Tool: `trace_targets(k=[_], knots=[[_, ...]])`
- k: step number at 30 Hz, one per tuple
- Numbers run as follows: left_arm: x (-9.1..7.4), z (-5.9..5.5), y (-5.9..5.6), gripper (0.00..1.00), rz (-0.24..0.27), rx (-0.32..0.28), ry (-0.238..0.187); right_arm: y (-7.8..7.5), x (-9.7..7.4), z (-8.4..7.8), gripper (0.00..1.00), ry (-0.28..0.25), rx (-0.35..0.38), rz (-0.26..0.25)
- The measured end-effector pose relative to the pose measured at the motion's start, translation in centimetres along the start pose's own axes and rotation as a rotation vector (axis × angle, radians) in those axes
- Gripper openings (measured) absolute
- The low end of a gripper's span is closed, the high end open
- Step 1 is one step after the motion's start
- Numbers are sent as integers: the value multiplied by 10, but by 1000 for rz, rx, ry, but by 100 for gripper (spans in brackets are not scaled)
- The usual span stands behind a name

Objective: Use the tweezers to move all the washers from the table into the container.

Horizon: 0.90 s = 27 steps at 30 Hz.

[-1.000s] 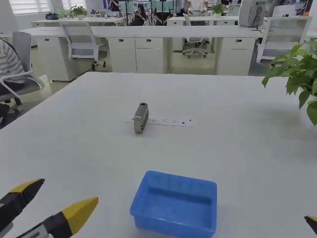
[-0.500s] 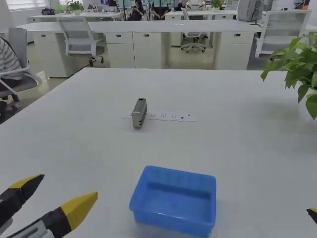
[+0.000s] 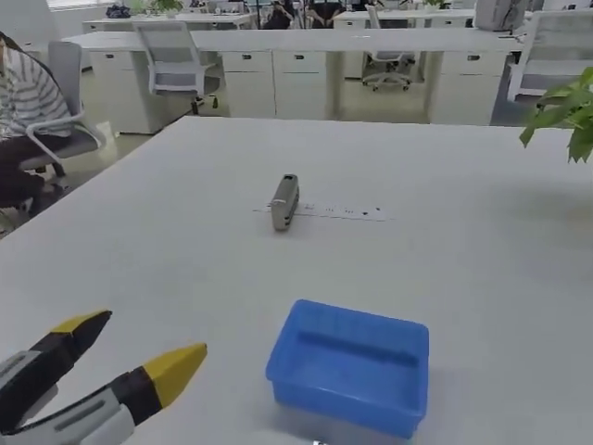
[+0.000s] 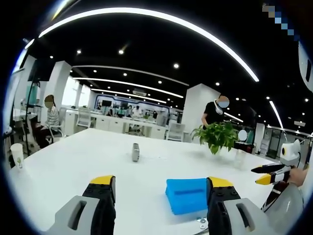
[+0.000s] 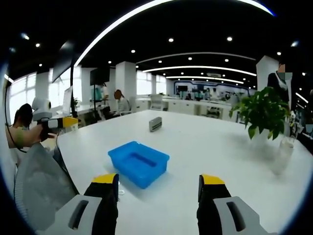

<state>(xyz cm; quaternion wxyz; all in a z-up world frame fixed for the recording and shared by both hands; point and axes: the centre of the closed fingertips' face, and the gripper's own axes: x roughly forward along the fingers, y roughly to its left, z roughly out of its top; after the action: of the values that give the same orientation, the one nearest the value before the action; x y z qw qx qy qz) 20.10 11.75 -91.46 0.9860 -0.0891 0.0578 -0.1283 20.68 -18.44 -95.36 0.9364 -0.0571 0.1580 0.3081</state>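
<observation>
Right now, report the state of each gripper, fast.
Left gripper: open, jaws wide apart, holding nothing.
Right gripper: open, jaws wide apart, holding nothing.

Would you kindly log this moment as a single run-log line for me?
left gripper: open, empty | right gripper: open, empty | blue container: on table | washers: on table beside container

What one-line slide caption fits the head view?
Open yellow-tipped left tongs hover over a white table, beside a blue rectangular plastic container.
</observation>
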Motion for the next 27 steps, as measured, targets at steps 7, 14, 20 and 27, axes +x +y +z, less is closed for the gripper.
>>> trace_targets(k=[7, 14, 20, 27], knots=[[-1, -4, 2, 67, 4, 7, 24, 7, 3, -5, 63, 36, -27, 32], [3, -23, -7, 62, -75, -34, 135, -7, 0, -13, 62, 70, -4, -30], [4, -45, -22, 42, -186, -7, 286, -10, -1, -27, 60, 150, -20, -30], [9, -90, -54, 30, -414, 66, 529, 2, -1, -31, 44, 182, -46, 22]])
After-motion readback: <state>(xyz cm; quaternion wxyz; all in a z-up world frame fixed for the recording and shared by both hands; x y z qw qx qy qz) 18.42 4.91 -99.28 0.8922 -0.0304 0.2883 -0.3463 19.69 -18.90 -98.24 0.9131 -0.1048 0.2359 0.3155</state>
